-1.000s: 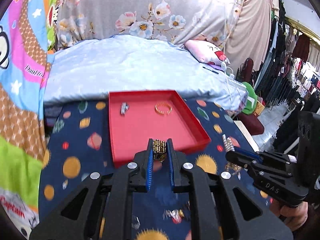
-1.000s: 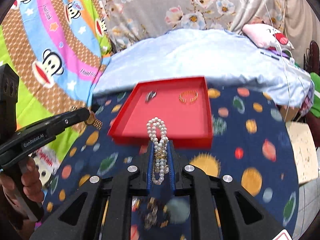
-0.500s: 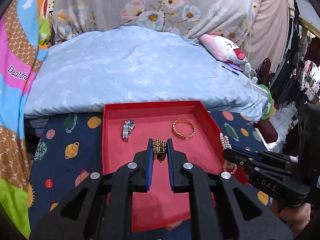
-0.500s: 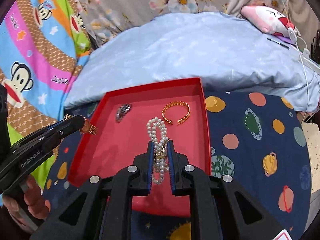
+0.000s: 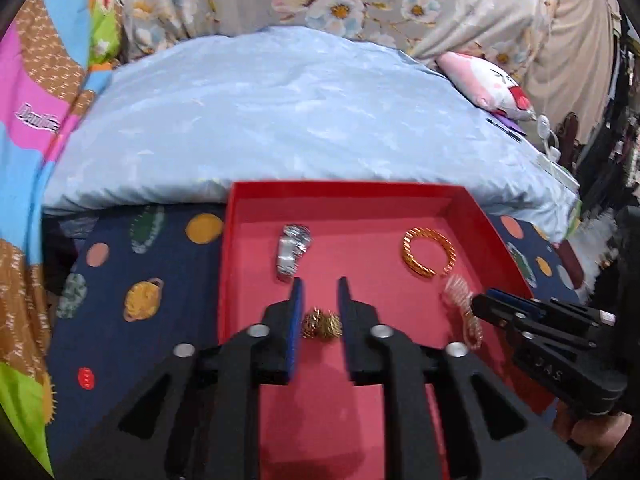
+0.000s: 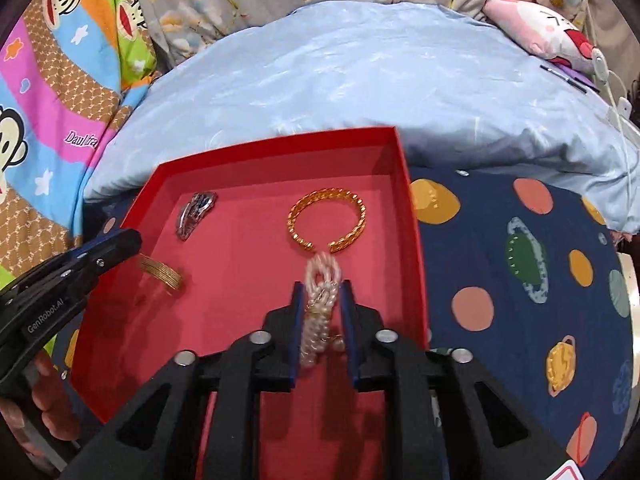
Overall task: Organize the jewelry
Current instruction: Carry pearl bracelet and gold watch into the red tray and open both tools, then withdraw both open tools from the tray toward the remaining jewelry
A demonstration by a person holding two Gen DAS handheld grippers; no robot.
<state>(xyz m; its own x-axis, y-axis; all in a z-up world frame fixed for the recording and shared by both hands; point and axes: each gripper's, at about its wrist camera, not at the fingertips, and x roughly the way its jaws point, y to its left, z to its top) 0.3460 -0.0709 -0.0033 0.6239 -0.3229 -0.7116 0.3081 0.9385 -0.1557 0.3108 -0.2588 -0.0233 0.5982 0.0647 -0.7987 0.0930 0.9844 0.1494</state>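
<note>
A red tray (image 5: 492, 220) (image 6: 412, 220) sits on a planet-print cloth. In it lie a silver watch (image 5: 292, 250) (image 6: 196, 214) and a gold bangle (image 5: 429, 253) (image 6: 326, 220). My left gripper (image 5: 319, 282) (image 6: 132, 242) is open over the tray; a small gold bracelet (image 5: 322, 323) (image 6: 160, 272), blurred, is loose between its fingers. My right gripper (image 6: 319, 286) (image 5: 478, 302) has parted slightly over the tray's right side. The pearl bracelet (image 6: 318, 312) (image 5: 464, 308), blurred, hangs between its fingers.
A light blue quilt (image 5: 288, 108) lies just behind the tray. A pink plush toy (image 5: 488, 86) and white cable are at the far right. Colourful cartoon fabric (image 6: 60, 92) covers the left. Clothes racks stand at the right edge.
Both grippers moved forward over the tray and opened. The gold bracelet has left the left fingers' grip. The pearl bracelet is slipping down between the right fingers.
</note>
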